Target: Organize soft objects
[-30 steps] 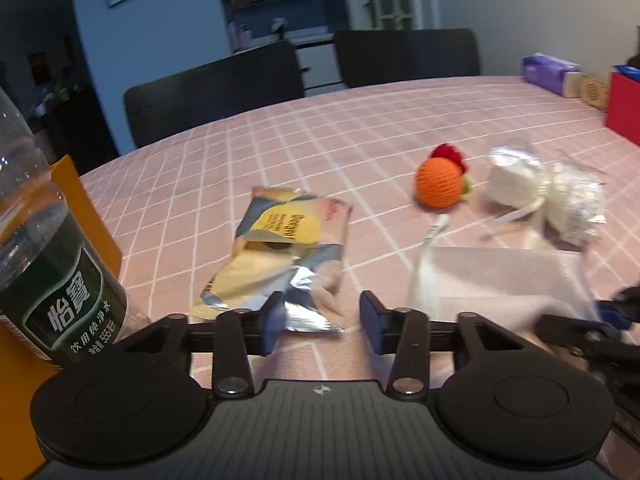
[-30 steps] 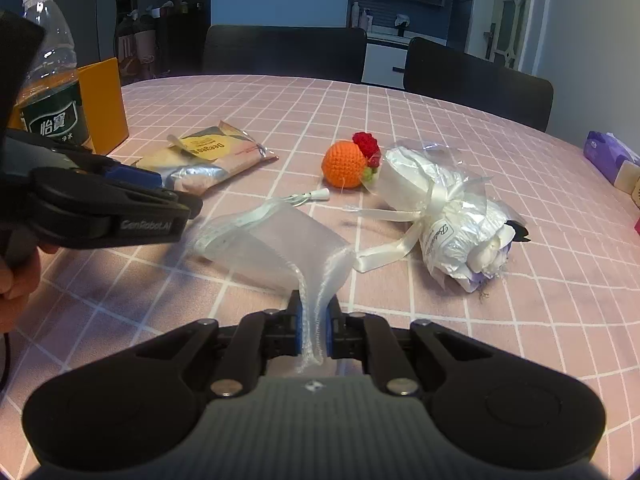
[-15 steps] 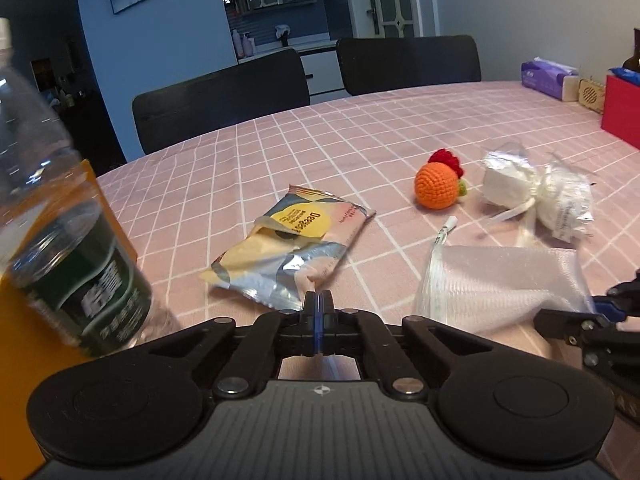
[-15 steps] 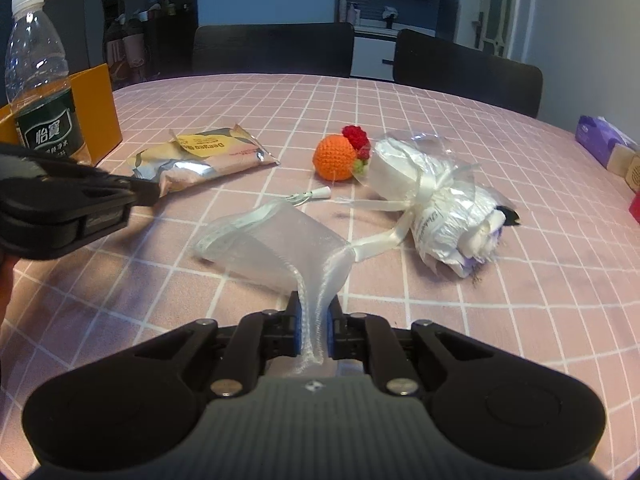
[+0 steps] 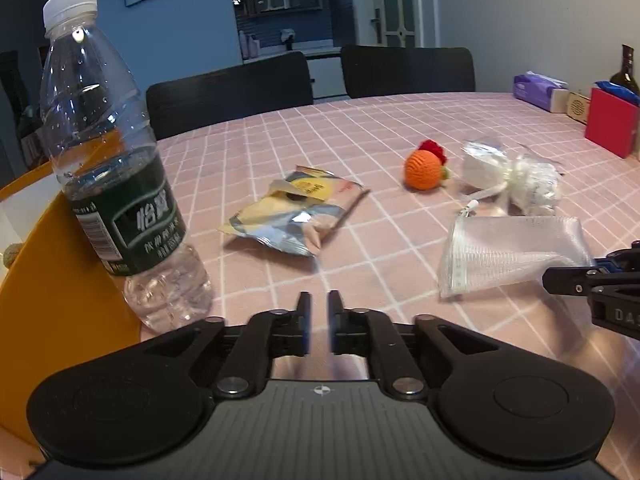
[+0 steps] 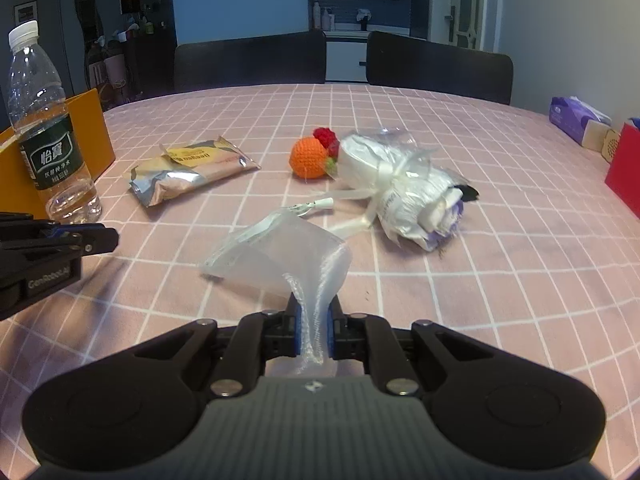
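My right gripper [image 6: 314, 330] is shut on a corner of a white mesh drawstring pouch [image 6: 280, 254], lifting that corner off the pink checked tablecloth. The same pouch [image 5: 508, 252] shows at the right of the left wrist view. My left gripper [image 5: 318, 326] hovers over bare cloth, its jaws opening with a narrow gap and nothing between them. Ahead lie a foil snack packet [image 5: 296, 210] [image 6: 192, 170], an orange crocheted ball with a red top [image 5: 424, 164] [image 6: 312, 156], and a ribbon-tied clear bag of white rolls [image 6: 404, 188] [image 5: 516, 180].
A water bottle [image 5: 116, 168] [image 6: 48, 136] stands by an orange box [image 5: 44, 280] [image 6: 56, 152] at the left. A red box [image 5: 610, 122] and purple tissue pack [image 6: 576, 118] sit at the far right. Two black chairs [image 6: 438, 66] stand behind the table.
The left gripper pulled back from the snack packet, snapped shut empty, then parted slightly. The bottle came fully into view. The right gripper kept hold of the pouch, raising it a little.
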Demonstrator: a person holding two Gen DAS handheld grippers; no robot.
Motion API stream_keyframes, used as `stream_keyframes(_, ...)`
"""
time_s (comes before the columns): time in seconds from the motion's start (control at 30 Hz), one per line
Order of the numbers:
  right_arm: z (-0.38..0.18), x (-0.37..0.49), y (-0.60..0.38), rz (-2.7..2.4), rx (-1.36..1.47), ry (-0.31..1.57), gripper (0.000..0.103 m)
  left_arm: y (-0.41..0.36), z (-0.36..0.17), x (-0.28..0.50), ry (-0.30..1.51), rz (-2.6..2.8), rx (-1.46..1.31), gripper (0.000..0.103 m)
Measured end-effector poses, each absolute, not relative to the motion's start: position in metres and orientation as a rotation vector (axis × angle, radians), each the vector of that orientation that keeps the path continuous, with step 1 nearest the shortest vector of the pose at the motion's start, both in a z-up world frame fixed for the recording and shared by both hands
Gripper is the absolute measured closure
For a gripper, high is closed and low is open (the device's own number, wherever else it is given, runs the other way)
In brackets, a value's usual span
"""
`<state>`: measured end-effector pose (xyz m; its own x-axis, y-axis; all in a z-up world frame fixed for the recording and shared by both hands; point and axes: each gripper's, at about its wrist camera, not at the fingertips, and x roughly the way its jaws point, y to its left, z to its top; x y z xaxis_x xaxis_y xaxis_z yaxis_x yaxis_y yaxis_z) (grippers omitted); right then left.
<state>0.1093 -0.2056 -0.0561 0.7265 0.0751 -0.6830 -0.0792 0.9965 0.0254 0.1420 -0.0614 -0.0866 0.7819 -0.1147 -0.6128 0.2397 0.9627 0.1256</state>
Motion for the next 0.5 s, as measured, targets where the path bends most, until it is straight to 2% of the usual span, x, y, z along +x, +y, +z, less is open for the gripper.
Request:
stream_keyframes(0.1,-0.058,0.118,-0.198,0.083,-0.013,0.759,0.081,-0.062,-0.088,0.152,0.628,-0.176,0.230,0.057)
stream_keyframes(0.13,-0.059,0.121,-0.197,0.081,-0.010,0.761,0.078,-0.063,-0.088,0.157,0.633,-0.178,0.236,0.054)
stream_keyframes(0.17,-0.060,0.124,-0.196,0.081,-0.010,0.763,0.068,-0.064,-0.088,0.161,0.635,-0.179,0.239,0.051)
stream_keyframes(0.23,-0.060,0.126,-0.193,0.080,-0.035,0.752,0.052,-0.066,-0.087,0.170,0.634,-0.177,0.246,0.050)
stream_keyframes(0.3,-0.057,0.125,-0.188,0.107,-0.095,0.719,0.044,-0.068,-0.088,0.179,0.647,-0.172,0.246,0.050)
stream_keyframes(0.33,-0.056,0.126,-0.184,0.128,-0.140,0.708,0.032,-0.069,-0.090,0.184,0.656,-0.174,0.241,0.050)
stream_keyframes(0.37,-0.055,0.126,-0.180,0.154,-0.193,0.696,0.025,-0.070,-0.091,0.190,0.671,-0.175,0.233,0.050)
stream_keyframes(0.5,-0.058,0.133,-0.168,0.205,-0.344,0.663,0.021,-0.073,-0.095,0.206,0.703,-0.168,0.201,0.050)
